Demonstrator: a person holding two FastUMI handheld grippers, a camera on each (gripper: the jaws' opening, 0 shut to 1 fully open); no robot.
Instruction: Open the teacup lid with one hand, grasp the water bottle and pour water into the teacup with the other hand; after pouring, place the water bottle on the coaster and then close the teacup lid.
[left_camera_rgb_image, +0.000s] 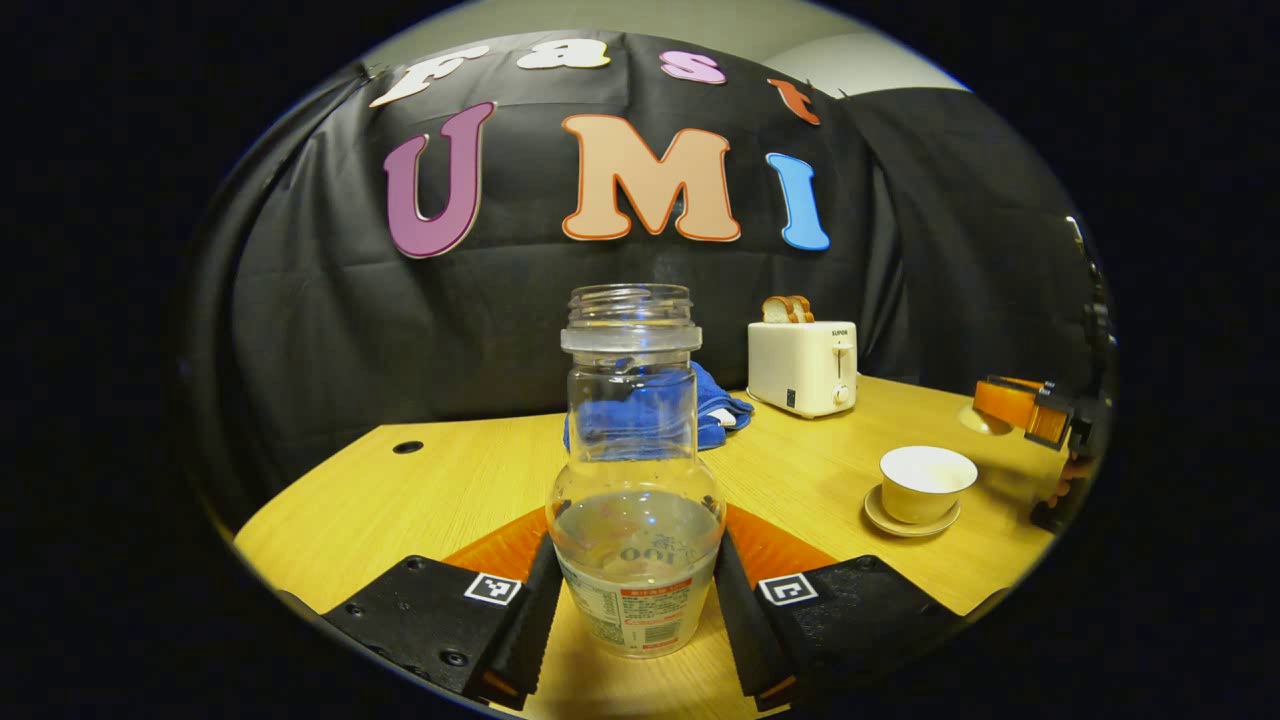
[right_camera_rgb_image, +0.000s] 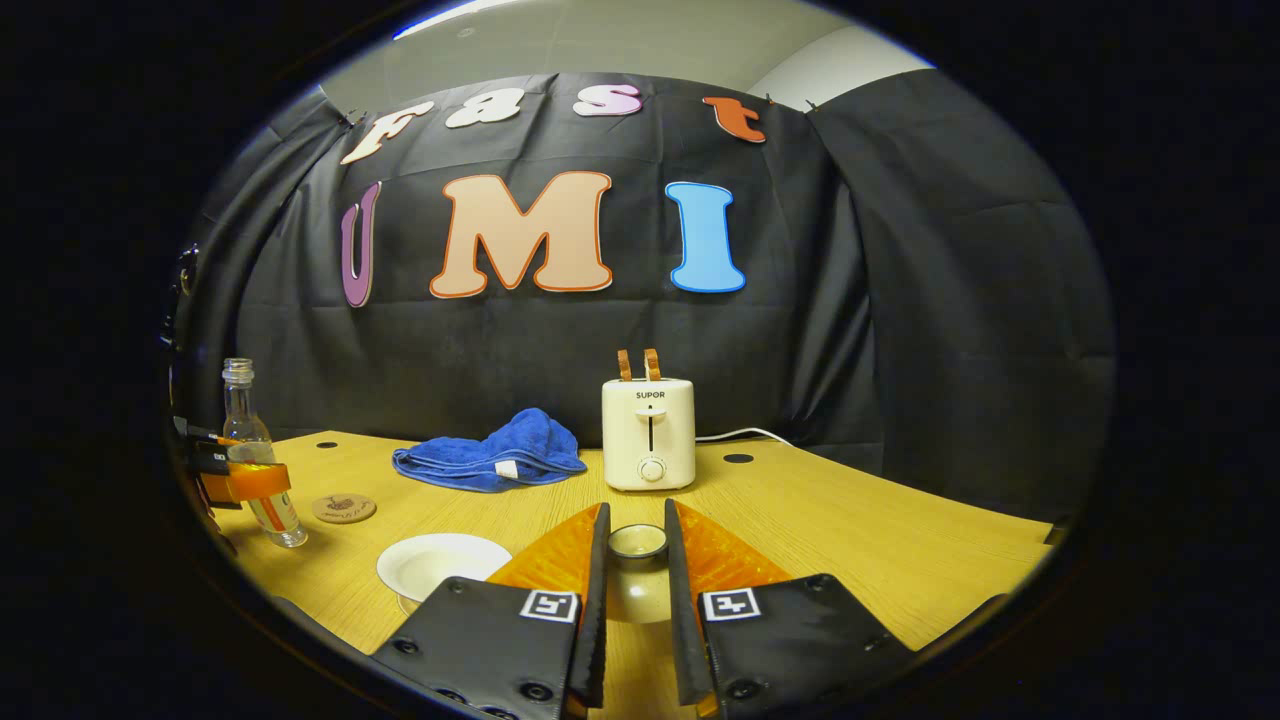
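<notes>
In the left gripper view I have the left gripper pinching the water bottle low on its round body, both fingers against the glass just above the label. I hold it there, I judge, so the heavy lower part stays steady for the tilt toward the cup. The bottle stands upright on the table, long axis vertical, open mouth pointing straight up, with no cap on it and water sitting in the bottom bulb.

Further right, the teacup sits uncovered on its saucer, ready to receive water.

In the right gripper view, the coaster lies just beside the bottle, waiting for it. The right gripper is clamped on the teacup lid, holding it by its knob, to the right of the cup, so the cup mouth stays clear.
</notes>
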